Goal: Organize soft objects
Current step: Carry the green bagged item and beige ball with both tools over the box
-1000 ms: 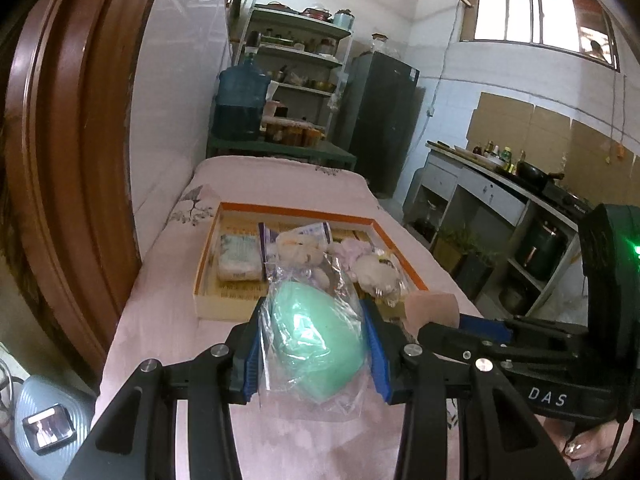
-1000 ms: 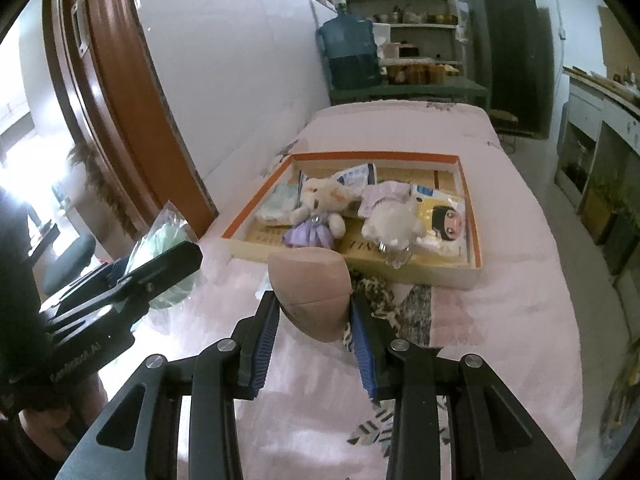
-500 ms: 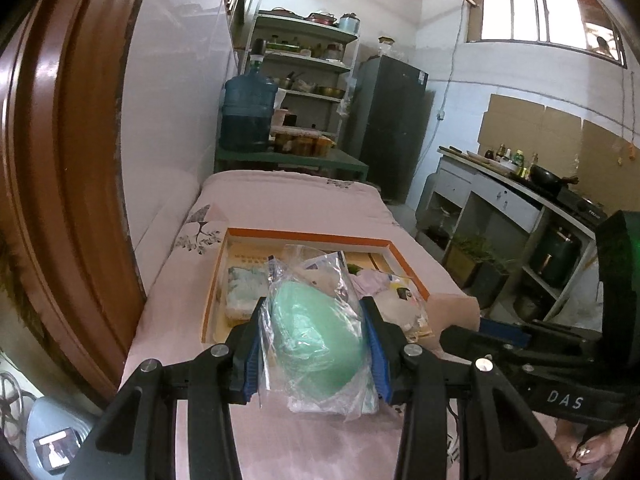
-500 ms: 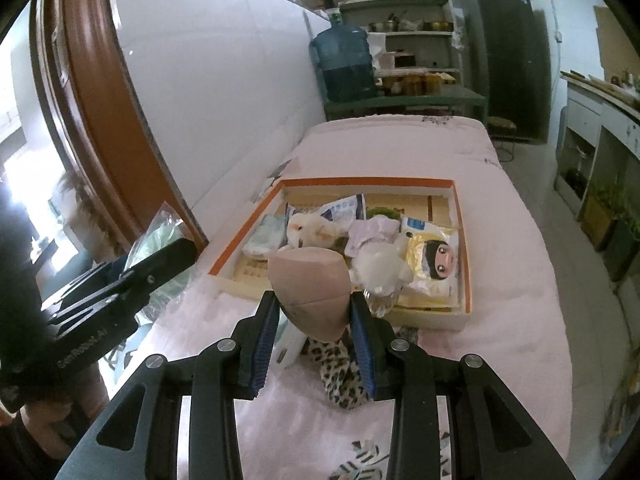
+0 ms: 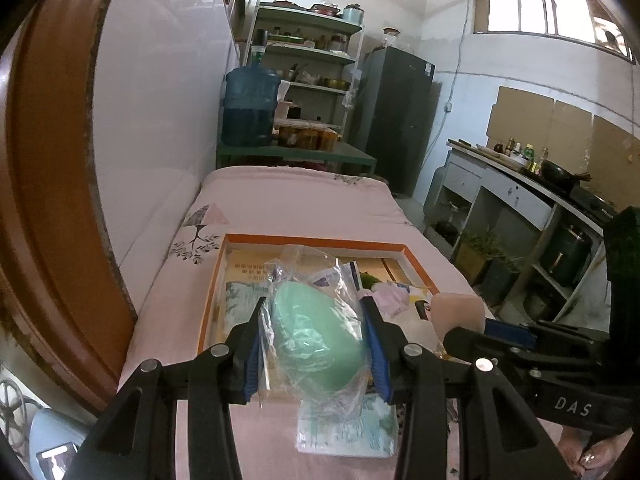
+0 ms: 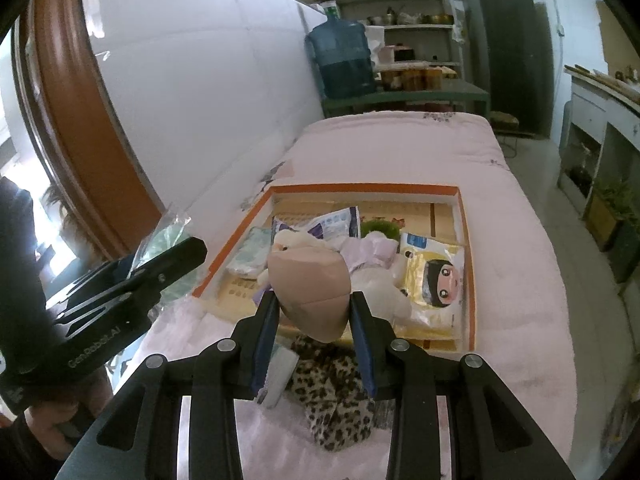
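On the pink bed, the tray now lies nearer beneath both your grippers than a second ago, so you're about ready to drop off. Your left gripper holds the bagged green sponge over the tray's near left corner; your right gripper clamps the beige sponge above the toys.

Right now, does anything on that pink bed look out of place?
Yes. A leopard-print cloth and a pale plastic-wrapped packet lie on the pink bedspread, outside the orange-rimmed tray where the other soft things are piled.
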Tool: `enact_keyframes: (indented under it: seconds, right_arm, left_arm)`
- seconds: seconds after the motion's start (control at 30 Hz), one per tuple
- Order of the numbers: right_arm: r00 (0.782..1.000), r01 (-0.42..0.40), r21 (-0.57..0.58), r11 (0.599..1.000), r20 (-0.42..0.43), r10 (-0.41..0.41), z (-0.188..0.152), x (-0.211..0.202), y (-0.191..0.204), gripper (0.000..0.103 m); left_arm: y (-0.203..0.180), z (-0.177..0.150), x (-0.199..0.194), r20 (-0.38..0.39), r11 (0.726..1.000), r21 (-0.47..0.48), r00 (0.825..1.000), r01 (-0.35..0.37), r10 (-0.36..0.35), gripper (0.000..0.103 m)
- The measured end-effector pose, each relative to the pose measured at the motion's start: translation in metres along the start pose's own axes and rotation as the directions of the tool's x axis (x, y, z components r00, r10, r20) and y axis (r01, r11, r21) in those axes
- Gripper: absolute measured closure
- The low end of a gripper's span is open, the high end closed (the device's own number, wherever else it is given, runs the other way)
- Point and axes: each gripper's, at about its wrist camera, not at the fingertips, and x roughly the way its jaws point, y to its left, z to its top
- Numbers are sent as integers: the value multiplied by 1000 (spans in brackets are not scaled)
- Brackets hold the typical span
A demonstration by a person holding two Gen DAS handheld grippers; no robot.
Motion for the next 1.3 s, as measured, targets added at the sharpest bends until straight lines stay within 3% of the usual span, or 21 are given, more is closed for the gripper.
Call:
enact_keyframes:
  seconds: [0.73, 1.03, 1.3]
  right_arm:
    - [999, 50, -27, 998, -20, -51, 46, 49, -36, 66]
    - [997, 66, -48, 997, -37, -68, 77, 78, -57, 66]
    - [995, 72, -23, 997, -63, -73, 87, 106, -66, 66]
  left_arm:
    - [20, 41, 71, -57, 1000, 9, 998, -4, 5, 59]
    - [29, 71, 118, -132, 1000, -14, 991, 8, -9, 59]
    - [38, 78, 157, -228, 997, -65, 973, 29, -43, 59]
